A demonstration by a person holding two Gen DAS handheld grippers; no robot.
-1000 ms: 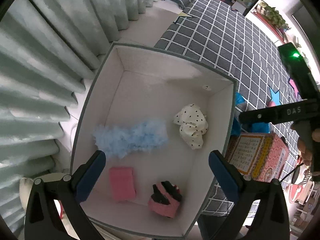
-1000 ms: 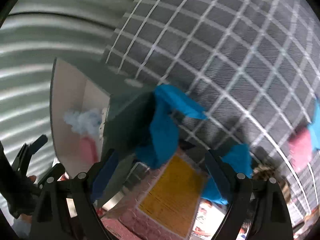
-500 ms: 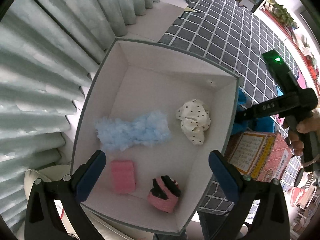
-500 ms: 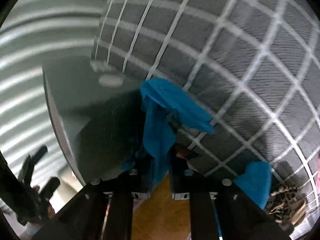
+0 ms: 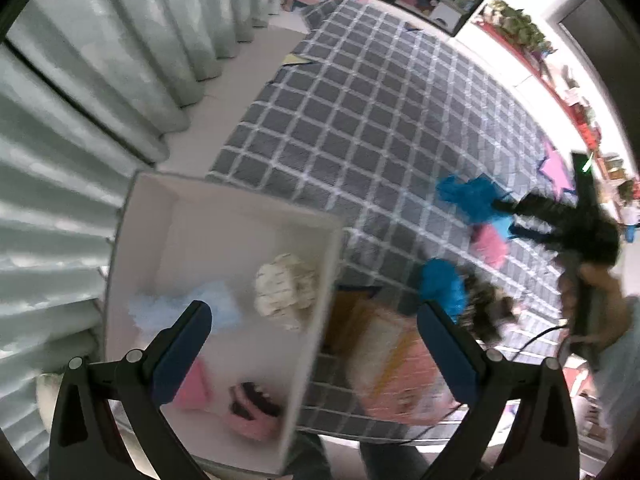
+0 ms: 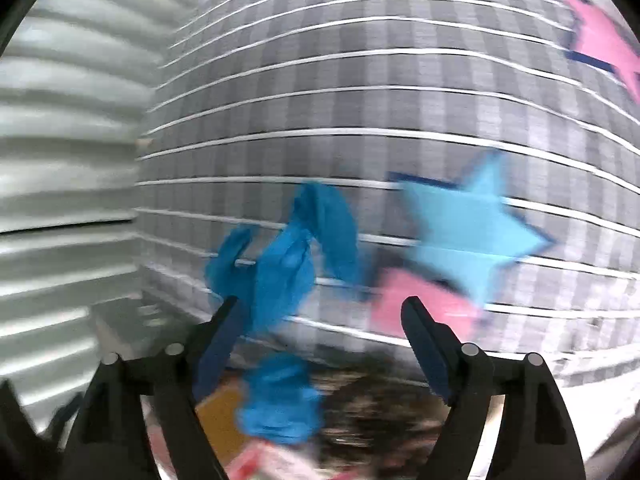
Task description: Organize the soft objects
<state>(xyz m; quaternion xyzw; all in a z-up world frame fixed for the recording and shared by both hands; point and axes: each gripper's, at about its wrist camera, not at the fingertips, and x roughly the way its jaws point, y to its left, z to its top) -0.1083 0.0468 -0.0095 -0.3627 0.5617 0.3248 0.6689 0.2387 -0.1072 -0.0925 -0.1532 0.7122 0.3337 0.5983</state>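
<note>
Blue cloth (image 6: pixel 280 276) between just-reopened right hand-held gripper (image 6: pixel 320 312) fingers, unpinched, left hand-held gripper (image 5: pixel 316 320) wide, empty

Soft pieces and containers, counted

Four soft items are lying in one white box (image 5: pixel 224 216); two blue cloths (image 5: pixel 472 196), one pink cloth (image 5: pixel 488 240) and one leopard-print piece (image 5: pixel 486 308) are lying on the checked bedspread (image 5: pixel 360 128).

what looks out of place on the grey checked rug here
A crumpled bright blue cloth lies loose on the grey checked rug, outside the white box that already holds other soft items. A second blue cloth and a pink soft piece also lie out there.
</note>
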